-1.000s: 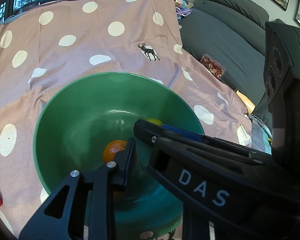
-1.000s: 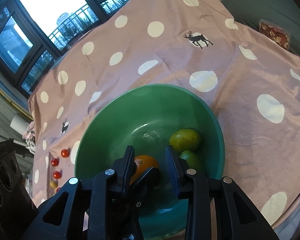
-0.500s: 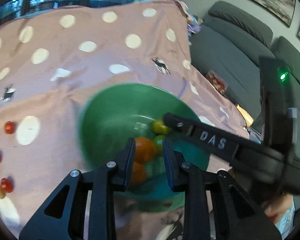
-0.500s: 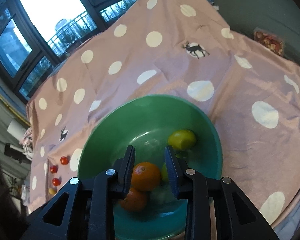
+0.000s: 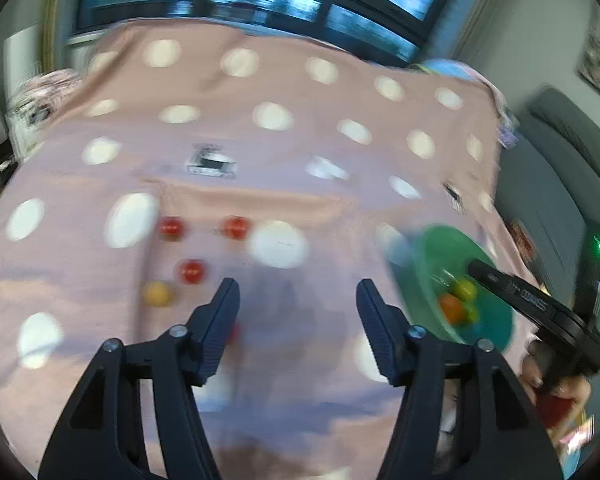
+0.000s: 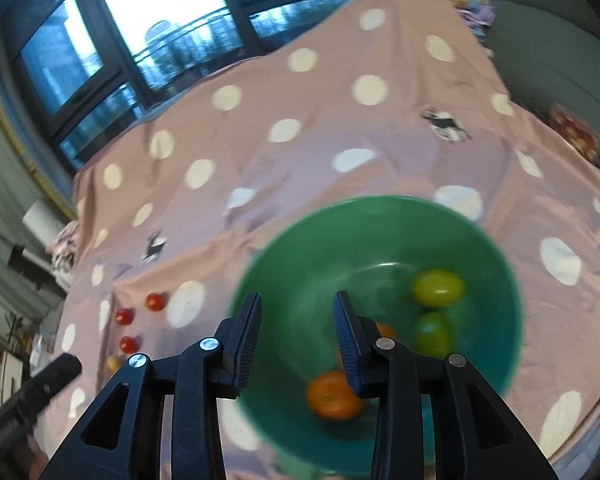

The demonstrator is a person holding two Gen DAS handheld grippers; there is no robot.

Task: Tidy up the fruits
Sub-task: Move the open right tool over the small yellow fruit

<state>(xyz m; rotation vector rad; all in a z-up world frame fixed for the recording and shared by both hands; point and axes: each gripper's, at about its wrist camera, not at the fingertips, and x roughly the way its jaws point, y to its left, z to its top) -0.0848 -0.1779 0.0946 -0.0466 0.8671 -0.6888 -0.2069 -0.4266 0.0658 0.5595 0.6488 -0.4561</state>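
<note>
A green bowl (image 6: 500, 264) sits on the pink dotted cloth and holds an orange (image 6: 332, 396), a second orange partly hidden behind a finger, and two green-yellow fruits (image 6: 438, 288). My right gripper (image 6: 298, 316) is open and empty above the bowl's near left rim. My left gripper (image 5: 298, 300) is open and empty over the cloth, left of the bowl (image 5: 432, 256). Three red cherry tomatoes (image 5: 192, 272) and a yellow one (image 5: 158, 294) lie on the cloth ahead of it on the left. They also show in the right wrist view (image 6: 128, 344).
A grey sofa (image 5: 556, 184) runs along the right side of the cloth. Windows (image 6: 160, 20) are at the back. The right gripper's body (image 5: 540, 308) reaches over the bowl in the left wrist view. The frames are blurred by motion.
My left gripper let go of the orange in the bowl, opened wide and swung left towards the tomatoes. My right gripper opened a little and drew back over the bowl's left rim.
</note>
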